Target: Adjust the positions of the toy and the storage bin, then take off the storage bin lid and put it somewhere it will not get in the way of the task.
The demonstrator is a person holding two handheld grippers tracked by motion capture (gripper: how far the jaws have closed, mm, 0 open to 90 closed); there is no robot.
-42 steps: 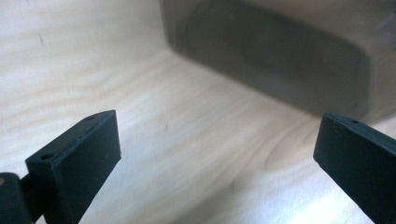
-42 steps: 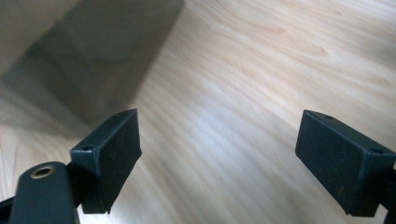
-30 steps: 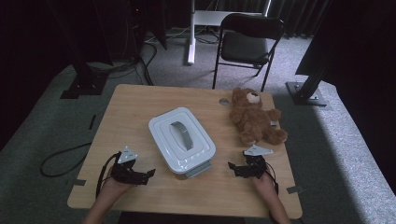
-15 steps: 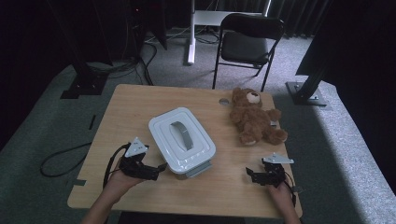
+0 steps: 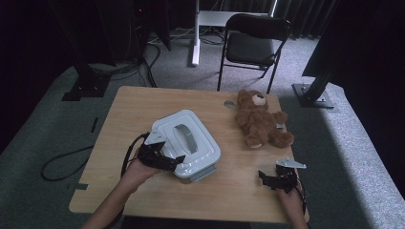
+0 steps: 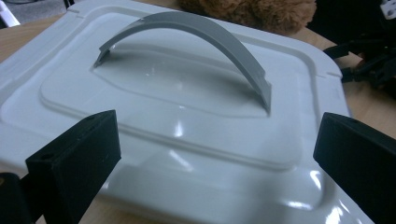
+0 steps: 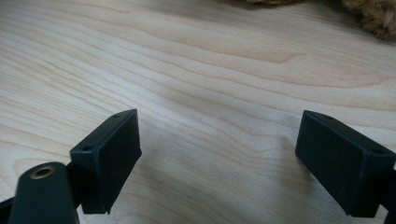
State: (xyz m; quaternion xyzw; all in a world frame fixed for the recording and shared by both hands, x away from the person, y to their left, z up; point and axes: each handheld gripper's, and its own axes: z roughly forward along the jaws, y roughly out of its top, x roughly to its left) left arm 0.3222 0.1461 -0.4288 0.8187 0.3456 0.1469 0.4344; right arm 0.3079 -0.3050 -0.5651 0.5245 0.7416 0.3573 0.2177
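Observation:
A white lidded box (image 5: 187,143) with a grey arched handle (image 6: 196,32) lies in the middle of the wooden table (image 5: 143,100). My left gripper (image 5: 177,162) is open at the box's near left corner, its jaws spread over the lid's edge (image 6: 210,154). A brown teddy bear (image 5: 260,119) lies on its back at the right, its fur showing past the box (image 6: 252,10). My right gripper (image 5: 265,178) is open above bare wood (image 7: 210,93) near the table's front right, holding nothing.
A black folding chair (image 5: 255,45) stands beyond the far edge. A small round hole (image 5: 229,103) lies next to the bear's head. Black stand bases (image 5: 313,93) and cables (image 5: 62,160) lie on the grey carpet around the table.
My left gripper has moved right and forward onto the box's near corner. My right gripper has drawn back toward the table's front right, away from the bear.

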